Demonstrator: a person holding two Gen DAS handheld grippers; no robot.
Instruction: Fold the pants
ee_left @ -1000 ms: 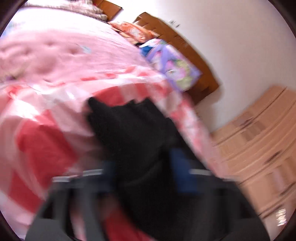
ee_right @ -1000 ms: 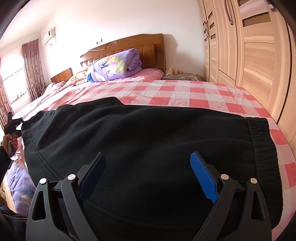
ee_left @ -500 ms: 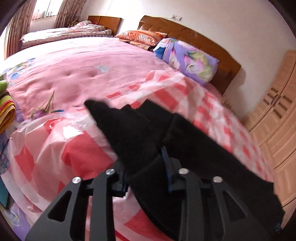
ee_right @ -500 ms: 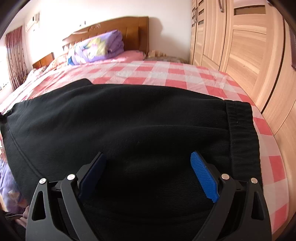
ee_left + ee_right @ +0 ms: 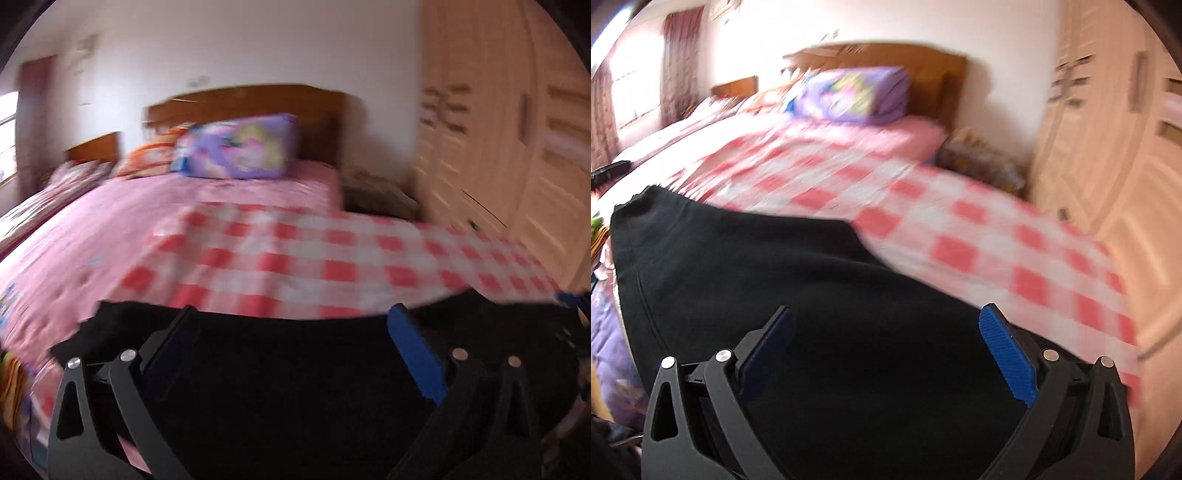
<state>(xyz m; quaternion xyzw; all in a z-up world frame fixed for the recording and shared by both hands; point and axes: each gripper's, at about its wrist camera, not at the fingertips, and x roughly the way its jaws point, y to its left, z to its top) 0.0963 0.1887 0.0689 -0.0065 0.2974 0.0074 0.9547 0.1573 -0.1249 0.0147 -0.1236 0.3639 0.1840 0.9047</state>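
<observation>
The pants (image 5: 295,369) are black and lie across the near end of the bed, filling the lower half of both wrist views. In my left view they stretch from the lower left to the lower right of the frame, with a ragged edge at the left and the far edge running just below the red-and-white checked sheet (image 5: 332,266). In my right view the pants (image 5: 775,288) spread from a corner at the middle left down to the bottom centre, their far edge slanting toward the lower right over the checked sheet (image 5: 960,229).

My left gripper (image 5: 291,343) sits at the bottom of its frame with its fingers spread wide apart, released, and nothing pinched between the blue pads (image 5: 415,354); black cloth lies under and between them. My right gripper (image 5: 882,343) is the same: fingers wide apart, empty, blue pads (image 5: 1006,350) hanging over the dark cloth.

Both views are blurred. Beyond the pants, a pink cover (image 5: 129,221) lies on the left side of the bed, a purple flowered pillow (image 5: 236,147) rests against the brown wooden headboard (image 5: 258,99) in the upper centre, and a pale wooden wardrobe (image 5: 517,147) fills the right side. In the right view a curtain (image 5: 679,55) hangs in the upper left.
</observation>
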